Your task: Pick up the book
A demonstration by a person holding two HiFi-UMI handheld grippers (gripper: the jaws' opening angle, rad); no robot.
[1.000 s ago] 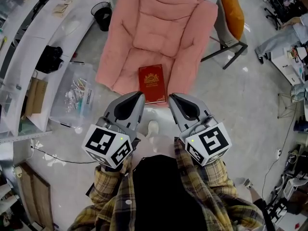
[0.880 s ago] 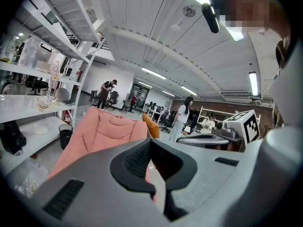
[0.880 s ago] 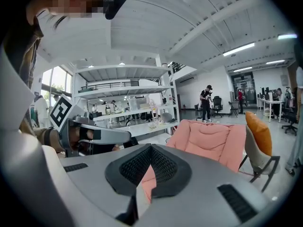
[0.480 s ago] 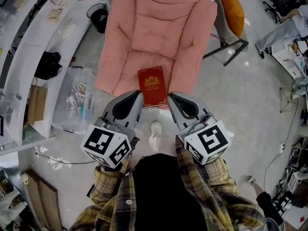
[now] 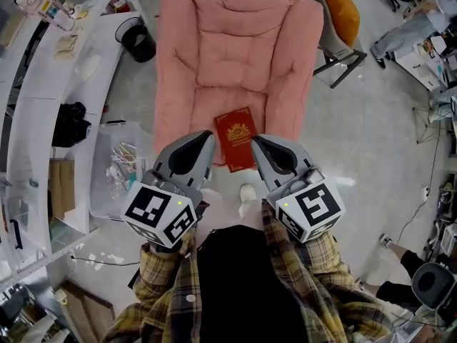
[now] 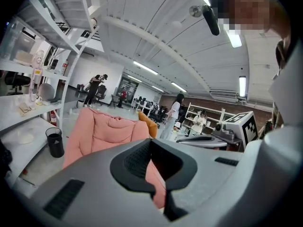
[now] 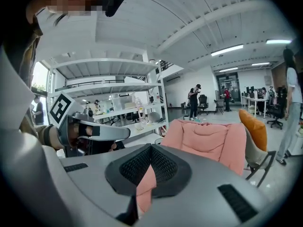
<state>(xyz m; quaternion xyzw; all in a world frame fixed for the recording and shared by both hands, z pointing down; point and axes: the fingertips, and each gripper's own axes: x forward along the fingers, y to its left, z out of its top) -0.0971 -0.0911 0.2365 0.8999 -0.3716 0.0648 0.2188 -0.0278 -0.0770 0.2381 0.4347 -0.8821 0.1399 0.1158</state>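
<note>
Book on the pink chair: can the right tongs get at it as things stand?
Probably yes. The book lies bare at the front of the chair, and the right tongs hover close by with nothing between; they are shut, so they must open first.

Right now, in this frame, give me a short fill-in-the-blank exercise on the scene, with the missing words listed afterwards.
The book lies on the seat of the ___ armchair.
The book's cover is ___.
The left gripper and right gripper both hold ___.
The bin on the floor beside the armchair is ___.
Missing words: pink; red; nothing; black.
</note>
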